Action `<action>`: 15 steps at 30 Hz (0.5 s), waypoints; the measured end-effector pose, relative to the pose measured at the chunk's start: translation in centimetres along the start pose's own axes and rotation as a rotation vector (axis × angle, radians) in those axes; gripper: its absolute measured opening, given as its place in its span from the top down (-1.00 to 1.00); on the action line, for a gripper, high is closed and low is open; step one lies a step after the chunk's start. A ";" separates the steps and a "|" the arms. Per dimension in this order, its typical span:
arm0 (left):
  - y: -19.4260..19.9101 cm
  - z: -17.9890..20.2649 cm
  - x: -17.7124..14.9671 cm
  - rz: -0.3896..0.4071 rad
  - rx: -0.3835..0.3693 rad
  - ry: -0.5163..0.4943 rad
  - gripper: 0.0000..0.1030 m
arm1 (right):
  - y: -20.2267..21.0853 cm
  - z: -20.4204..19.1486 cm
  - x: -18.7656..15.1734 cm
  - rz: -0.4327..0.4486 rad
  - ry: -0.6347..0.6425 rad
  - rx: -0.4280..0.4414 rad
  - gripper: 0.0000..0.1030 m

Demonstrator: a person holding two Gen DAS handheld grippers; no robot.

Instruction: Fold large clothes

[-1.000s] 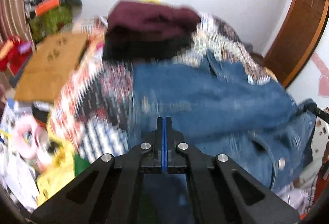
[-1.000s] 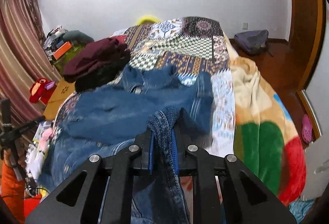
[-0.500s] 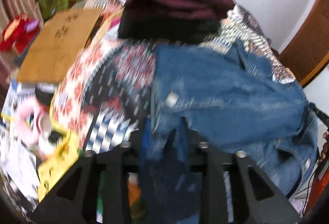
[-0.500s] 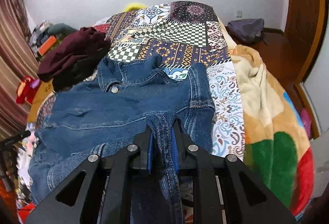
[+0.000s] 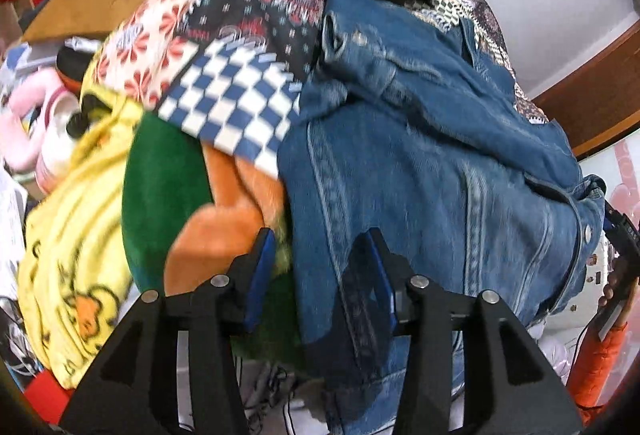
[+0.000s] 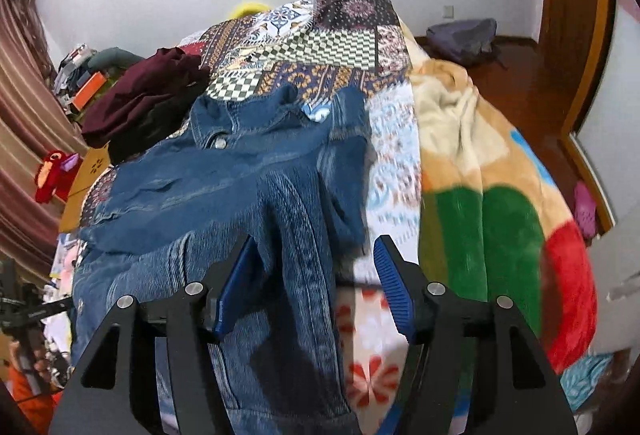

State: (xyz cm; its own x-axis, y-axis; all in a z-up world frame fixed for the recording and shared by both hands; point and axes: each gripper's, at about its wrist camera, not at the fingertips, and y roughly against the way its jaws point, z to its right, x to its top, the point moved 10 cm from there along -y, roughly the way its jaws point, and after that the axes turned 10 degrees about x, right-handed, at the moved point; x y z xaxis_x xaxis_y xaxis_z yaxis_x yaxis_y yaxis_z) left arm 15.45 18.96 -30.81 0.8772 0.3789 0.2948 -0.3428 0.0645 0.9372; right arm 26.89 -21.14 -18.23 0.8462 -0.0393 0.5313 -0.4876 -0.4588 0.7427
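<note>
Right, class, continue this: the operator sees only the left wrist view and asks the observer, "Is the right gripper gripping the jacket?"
Observer: No. The right gripper has just been opening; a fold of the jacket hangs between its jaws, unpinched.
Operator: What lies to the right of the jacket?
Observer: Bare quilt, then a blanket with green and red patches.
Operator: Anything on the floor that side?
Observer: A grey bag lies there.
</note>
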 end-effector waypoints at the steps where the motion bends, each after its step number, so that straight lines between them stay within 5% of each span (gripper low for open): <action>1: -0.1 0.0 -0.3 -0.001 -0.002 0.004 0.12 | 0.1 0.0 -0.4 -0.006 -0.003 0.001 -0.13; 9: 0.3 1.0 -1.4 0.006 -0.036 -0.015 0.15 | -1.2 -0.7 -4.5 -0.110 0.016 0.038 -0.17; 13: 1.3 3.0 -1.5 0.053 -0.009 -0.112 0.55 | -1.5 -1.3 -4.6 -0.090 0.034 0.062 -0.13; 15: 1.5 3.3 -1.4 0.068 0.010 -0.136 0.81 | -1.4 -2.0 -4.1 -0.073 0.050 0.097 0.58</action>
State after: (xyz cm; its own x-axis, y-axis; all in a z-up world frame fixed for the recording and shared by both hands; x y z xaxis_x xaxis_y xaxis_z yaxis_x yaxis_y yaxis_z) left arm 14.86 15.45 -29.18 0.8899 0.2533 0.3793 -0.4000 0.0337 0.9159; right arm 23.67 -18.56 -20.58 0.8657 0.0402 0.4989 -0.4003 -0.5427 0.7384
